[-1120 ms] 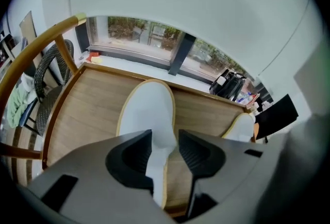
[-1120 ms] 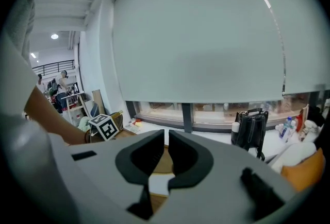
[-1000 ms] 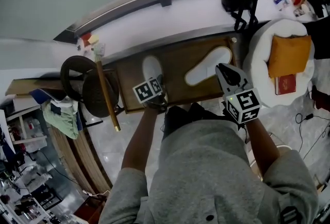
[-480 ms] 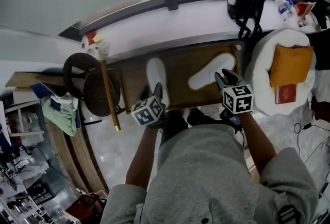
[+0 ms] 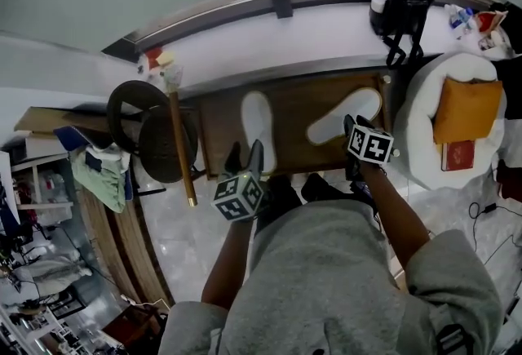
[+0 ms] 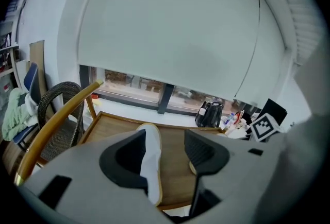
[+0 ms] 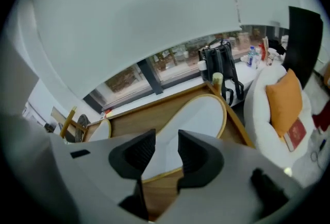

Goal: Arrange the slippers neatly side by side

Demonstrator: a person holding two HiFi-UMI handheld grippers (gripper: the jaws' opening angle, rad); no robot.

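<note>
View steeply down on a low wooden platform (image 5: 289, 113) with a raised rim, set on the floor below a window ledge.

At the far left stands one dark woven chair (image 5: 130, 121) with a pale wooden rail.

The platform carries two slippers and nothing else. Both lie flat, white on top with a thin tan edge round the sole. The left slipper (image 5: 258, 129) points straight toward the window. The right slipper (image 5: 344, 117) lies slanted, its toe toward the platform's far right corner. The two are well apart and not parallel.

There are two tongs, one in each of the person's hands. The left tongs (image 5: 245, 157) hang over the near end of the left slipper. Their jaws have just been opening and stand wide apart, with nothing between them (the slipper only shows beyond the gap). The right tongs (image 5: 354, 125) sit at the heel end of the right slipper. Their jaws are a little apart and the pads are not pressing on it.

On the ledge at the right is one black bag (image 5: 401, 6); its contents cannot be seen. Below it, one round white seat (image 5: 424, 100) holds one orange cushion (image 5: 466, 110) and one red book (image 5: 457, 155)
</note>
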